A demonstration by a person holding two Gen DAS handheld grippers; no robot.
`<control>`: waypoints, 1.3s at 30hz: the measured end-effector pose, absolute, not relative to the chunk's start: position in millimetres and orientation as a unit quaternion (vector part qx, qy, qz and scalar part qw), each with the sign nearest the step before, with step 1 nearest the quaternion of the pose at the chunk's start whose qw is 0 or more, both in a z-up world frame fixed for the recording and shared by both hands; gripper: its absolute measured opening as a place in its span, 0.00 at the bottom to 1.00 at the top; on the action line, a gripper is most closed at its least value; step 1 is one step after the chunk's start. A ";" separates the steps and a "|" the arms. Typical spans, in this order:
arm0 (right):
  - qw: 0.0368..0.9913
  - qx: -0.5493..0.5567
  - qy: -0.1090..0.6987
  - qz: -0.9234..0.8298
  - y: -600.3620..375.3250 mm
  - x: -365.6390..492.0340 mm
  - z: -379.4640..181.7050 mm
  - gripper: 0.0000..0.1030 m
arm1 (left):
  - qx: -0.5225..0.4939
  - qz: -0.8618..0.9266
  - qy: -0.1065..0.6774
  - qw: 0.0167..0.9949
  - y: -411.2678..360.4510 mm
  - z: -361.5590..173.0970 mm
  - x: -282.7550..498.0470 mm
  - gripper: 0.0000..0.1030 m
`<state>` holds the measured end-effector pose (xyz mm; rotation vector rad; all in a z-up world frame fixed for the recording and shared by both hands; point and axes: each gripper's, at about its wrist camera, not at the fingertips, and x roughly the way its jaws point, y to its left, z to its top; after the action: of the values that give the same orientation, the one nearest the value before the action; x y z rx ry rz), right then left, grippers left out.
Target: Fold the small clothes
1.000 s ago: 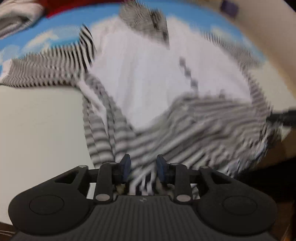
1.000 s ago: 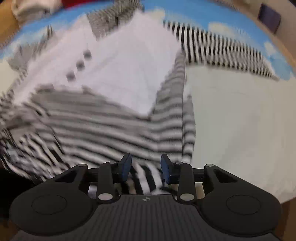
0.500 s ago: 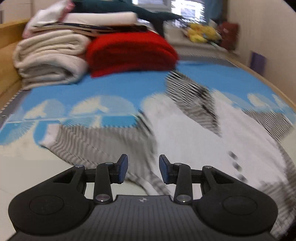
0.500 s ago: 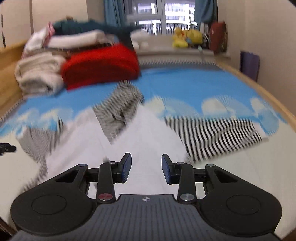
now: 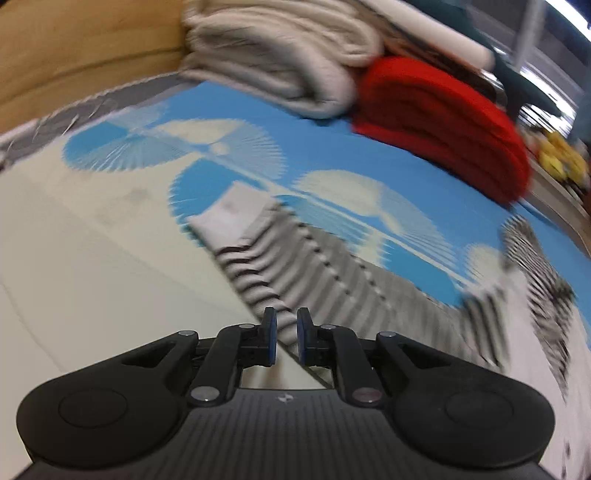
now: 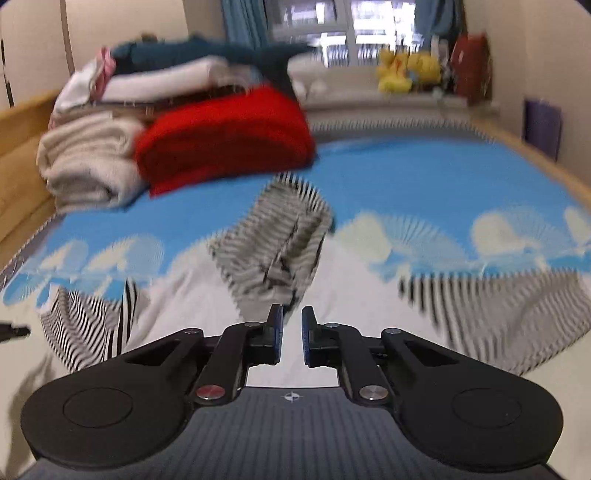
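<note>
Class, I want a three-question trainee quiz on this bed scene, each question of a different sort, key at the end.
1. True or false: the red blanket lies right beside the cream blanket at the far end of the bed.
2. Which part of the striped garment lies just ahead of the left gripper? A) hood B) sleeve C) buttons
3. Fill in: the yellow soft toys sit below the ______.

Key
1. True.
2. B: a sleeve stretches away from its fingers; whether the closing fingers press on it is unclear.
3. Window.
</note>
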<state>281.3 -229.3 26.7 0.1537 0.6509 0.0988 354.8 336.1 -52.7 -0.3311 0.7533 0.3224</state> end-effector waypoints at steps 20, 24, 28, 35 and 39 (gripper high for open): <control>0.862 -0.030 0.502 0.061 -219.2 282.1 -54.6 0.11 | -0.151 0.150 0.229 0.950 292.8 27.1 403.4 0.01; 0.880 -0.007 0.474 0.027 -236.9 278.2 -41.5 0.11 | -0.123 -0.034 0.215 0.968 151.6 75.5 389.2 0.01; 0.885 0.040 0.464 -0.011 -262.3 278.7 -39.8 0.11 | -0.123 -0.220 0.300 0.920 14.5 63.2 374.1 0.26; 0.872 0.206 0.439 -0.068 -317.8 277.6 -44.8 0.19 | -0.116 -0.096 0.338 0.929 32.7 71.9 359.2 0.27; 0.860 0.275 0.424 -0.074 -333.9 282.4 -52.4 0.19 | -0.067 0.024 0.361 0.930 70.9 51.5 355.5 0.34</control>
<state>282.4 -333.9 -52.4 0.5766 0.8901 -0.1562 355.5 70.9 51.5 -0.1374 0.7399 0.0499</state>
